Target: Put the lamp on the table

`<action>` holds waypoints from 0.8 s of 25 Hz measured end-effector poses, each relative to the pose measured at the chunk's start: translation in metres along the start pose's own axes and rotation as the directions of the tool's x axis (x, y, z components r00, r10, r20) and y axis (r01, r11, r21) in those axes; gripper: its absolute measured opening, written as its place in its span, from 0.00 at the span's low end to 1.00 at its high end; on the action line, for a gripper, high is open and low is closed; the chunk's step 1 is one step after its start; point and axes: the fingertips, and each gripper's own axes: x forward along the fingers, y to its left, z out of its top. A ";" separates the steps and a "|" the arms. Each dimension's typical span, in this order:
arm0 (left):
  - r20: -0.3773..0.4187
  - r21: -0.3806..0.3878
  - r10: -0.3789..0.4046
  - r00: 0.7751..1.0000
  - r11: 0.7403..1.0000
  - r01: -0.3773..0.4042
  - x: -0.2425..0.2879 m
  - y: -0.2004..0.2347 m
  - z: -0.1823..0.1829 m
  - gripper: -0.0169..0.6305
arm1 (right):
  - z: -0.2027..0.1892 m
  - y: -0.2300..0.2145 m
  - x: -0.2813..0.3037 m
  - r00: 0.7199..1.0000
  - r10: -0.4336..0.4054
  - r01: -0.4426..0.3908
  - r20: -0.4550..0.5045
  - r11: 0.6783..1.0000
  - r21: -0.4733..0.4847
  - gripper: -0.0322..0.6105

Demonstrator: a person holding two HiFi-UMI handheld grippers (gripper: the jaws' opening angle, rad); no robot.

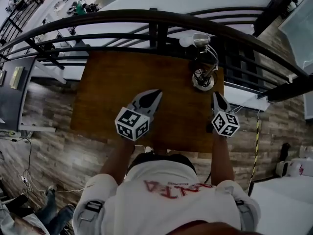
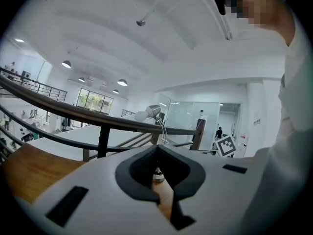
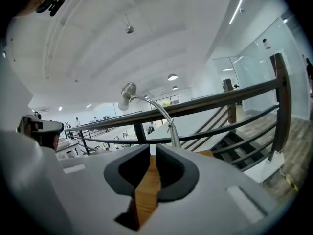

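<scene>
Brown wood makes up the table (image 1: 112,82), which stands against a dark curved railing (image 1: 122,17) on a plank floor (image 1: 49,116). On the table's far right corner stands the lamp (image 1: 203,77), upright on its round base, with its bent metal neck carrying the head and white bulb up towards the railing. The rest of the tabletop shows only bare wood.

Both tools hang over the near half of the table, each with its marker cube towards the person in the white shirt (image 1: 166,195). The left tool (image 1: 157,92) sits near the middle of the table, well apart from the lamp. In its own view the left tool (image 2: 157,148) has its jaws closed tip to tip with nothing between them, and the lamp (image 2: 154,112) shows beyond them by the railing.

The right tool (image 1: 215,94) is just on the near side of the lamp's base and is not holding it. In its own view the right tool (image 3: 152,148) has its jaws a narrow gap apart, with only table wood showing through. The lamp (image 3: 161,111) rises straight behind its tips, clear of both pads.
</scene>
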 end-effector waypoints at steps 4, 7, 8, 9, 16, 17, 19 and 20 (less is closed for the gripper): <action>0.015 0.006 -0.012 1.000 1.000 0.012 -0.010 -0.008 0.015 0.04 | 0.022 0.028 -0.026 1.000 0.010 -0.006 0.030 0.992 -0.125 0.07; 0.033 0.016 -0.030 0.999 0.999 0.030 -0.021 -0.016 0.024 0.04 | 0.037 0.048 -0.041 0.998 0.020 -0.011 0.056 0.987 -0.158 0.05; 0.042 0.021 -0.035 0.999 0.999 0.035 -0.025 -0.019 0.028 0.04 | 0.042 0.055 -0.046 0.997 0.026 -0.015 0.069 0.988 -0.153 0.05; 0.050 0.029 -0.039 0.998 0.999 0.038 -0.030 -0.023 0.031 0.04 | 0.048 0.061 -0.052 0.996 0.032 -0.020 0.081 0.989 -0.147 0.05; 0.065 0.101 -0.048 0.997 0.994 0.041 -0.059 -0.038 0.051 0.04 | 0.091 0.107 -0.087 0.981 0.095 -0.073 0.168 0.988 -0.135 0.05; 0.067 0.101 -0.044 0.997 0.994 0.037 -0.063 -0.037 0.053 0.04 | 0.096 0.114 -0.090 0.979 0.103 -0.079 0.177 0.987 -0.139 0.05; 0.074 0.103 -0.037 0.997 0.994 0.030 -0.068 -0.036 0.057 0.04 | 0.104 0.123 -0.095 0.976 0.114 -0.086 0.187 0.984 -0.155 0.05; 0.077 0.107 -0.035 0.996 0.994 0.027 -0.069 -0.035 0.058 0.04 | 0.107 0.127 -0.097 0.975 0.117 -0.086 0.189 0.982 -0.166 0.05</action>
